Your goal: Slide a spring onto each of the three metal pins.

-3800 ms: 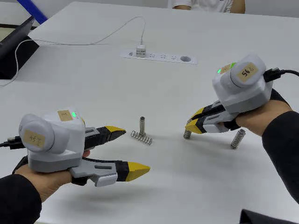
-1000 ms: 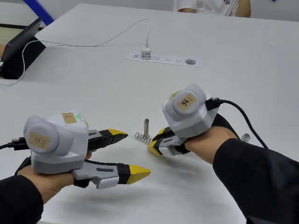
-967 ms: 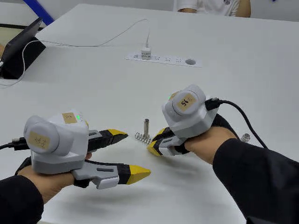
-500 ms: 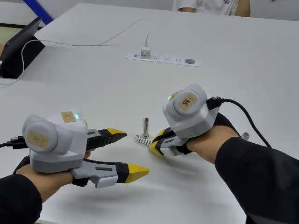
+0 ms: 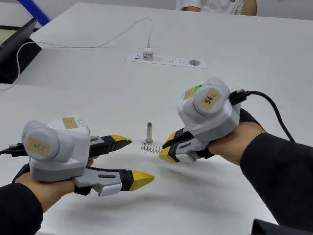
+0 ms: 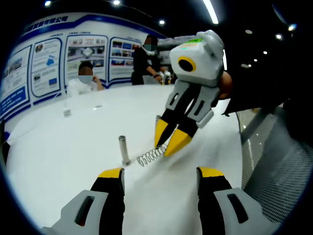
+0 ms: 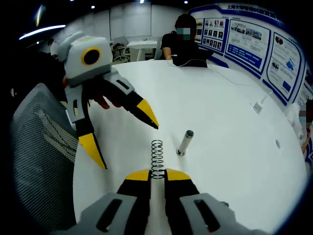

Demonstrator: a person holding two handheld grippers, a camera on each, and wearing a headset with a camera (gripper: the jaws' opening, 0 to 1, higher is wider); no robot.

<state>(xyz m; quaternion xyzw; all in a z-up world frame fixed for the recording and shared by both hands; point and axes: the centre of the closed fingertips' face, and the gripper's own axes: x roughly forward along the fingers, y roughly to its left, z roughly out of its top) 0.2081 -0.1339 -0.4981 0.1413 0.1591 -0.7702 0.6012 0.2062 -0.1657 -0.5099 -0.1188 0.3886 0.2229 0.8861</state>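
1. Pin (image 5: 149, 132): stands upright on the white table (image 5: 98, 93), near the centre of the head view. It is bare; no coil surrounds it.

2. Spring (image 5: 150, 147): lies low beside the pin, at 5 o'clock of it in the head view. One end is at the pin's base and the other end runs toward 3 o'clock into the right gripper (image 5: 167, 149). Whether the spring rests on the table or is raised slightly cannot be determined.

3. Right gripper: at 4 o'clock of the pin, with its jaws pointing toward 9 o'clock. The jaws are drawn nearly together and pinch the near end of the spring. In the right gripper view, the spring (image 7: 157, 156) rises from between the right gripper (image 7: 157, 175) tips toward 12 o'clock. The pin (image 7: 185, 142) is at 2 o'clock of the tips, just beside the coil.

4. Left gripper (image 5: 134, 159): at 8 o'clock of the pin, well apart from it, with its jaws spread wide and holding nothing. In the left gripper view, the left gripper (image 6: 161, 174) faces the spring (image 6: 151, 155), the pin (image 6: 123, 149) and the right gripper (image 6: 168, 142).

5. Power strip (image 5: 166, 60): at 12 o'clock of the pin, far up the table.
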